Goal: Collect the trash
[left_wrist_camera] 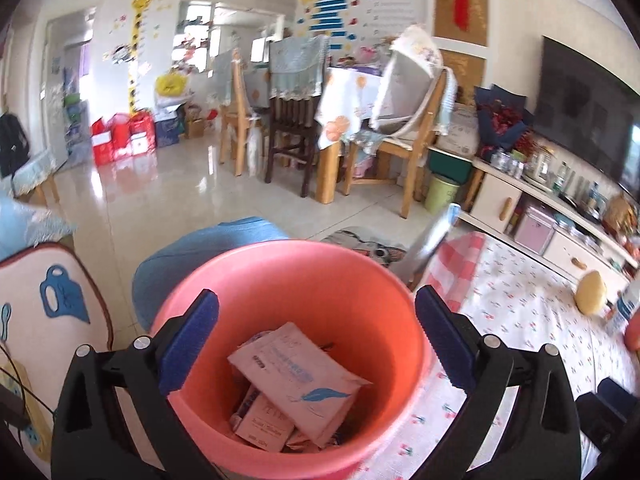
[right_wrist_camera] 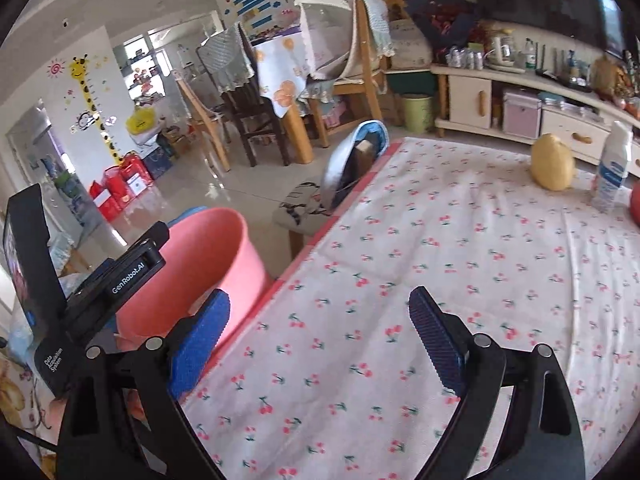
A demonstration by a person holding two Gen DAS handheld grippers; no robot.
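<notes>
A pink plastic bucket (left_wrist_camera: 384, 308) stands beside the table and holds several paper packets (left_wrist_camera: 304, 376) and wrappers. My left gripper (left_wrist_camera: 316, 312) hangs open above the bucket's mouth, with nothing between its blue pads (left_wrist_camera: 192, 344). In the right wrist view my right gripper (right_wrist_camera: 320, 320) is open over the cherry-print tablecloth (right_wrist_camera: 440, 264), its fingers empty. The same bucket (right_wrist_camera: 192, 264) shows at its left, with the body of the left gripper (right_wrist_camera: 100, 280) over it. A plastic bottle (right_wrist_camera: 612, 164) and a yellow round object (right_wrist_camera: 554, 164) stand at the table's far right.
A stool with a patterned cushion (right_wrist_camera: 304, 204) and a blue-grey bag (right_wrist_camera: 352, 160) stand off the table's far edge. Chairs (left_wrist_camera: 288, 112) and a dining table crowd the room's middle. A TV cabinet (right_wrist_camera: 520, 108) and a green bin (right_wrist_camera: 418, 112) line the right wall.
</notes>
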